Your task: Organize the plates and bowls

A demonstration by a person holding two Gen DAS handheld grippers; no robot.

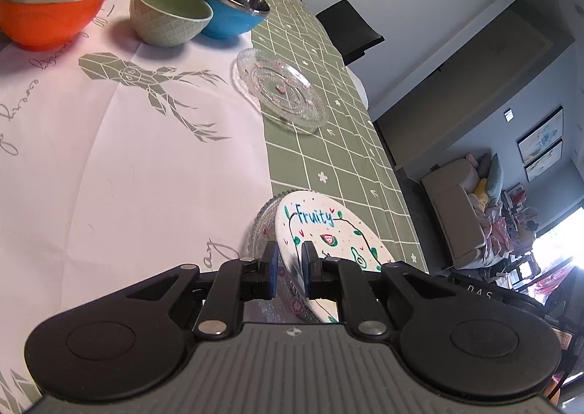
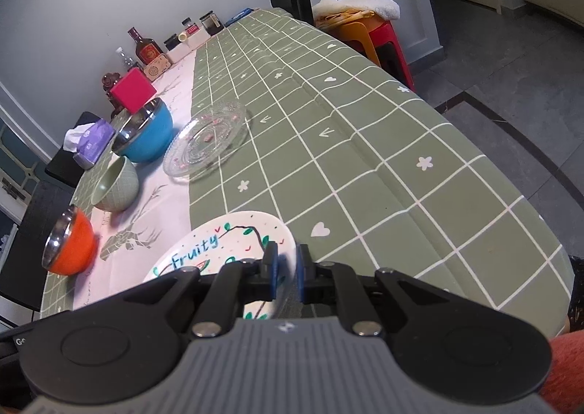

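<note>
Left wrist view, from left to right: an orange bowl with a steel lining stands at about ten o'clock on the worktop, next to it a green bowl with a diamond pattern, then a blue bowl, also steel inside. At one o'clock from the middle lies an empty glass plate with small pink marks. Near six o'clock the left tongs are clenched on the rim of a white plate that reads "Fruity" in blue letters, with a watermelon slice and an avocado drawn on it; this white plate lies on a second glass plate, whose rim shows at its left edge. The pale cloth carries a grey stag figure and cursive writing too bent to read. At four o'clock, black gear shows the letters "D A S".

Right wrist view: the orange bowl sits at nine o'clock, the green bowl and blue bowl beyond it, the empty glass plate at eleven o'clock. The right tongs are clenched on the opposite rim of the white "Fruity" plate, near six o'clock. A bottle with a red label, unreadable, stands by the wall.
</note>
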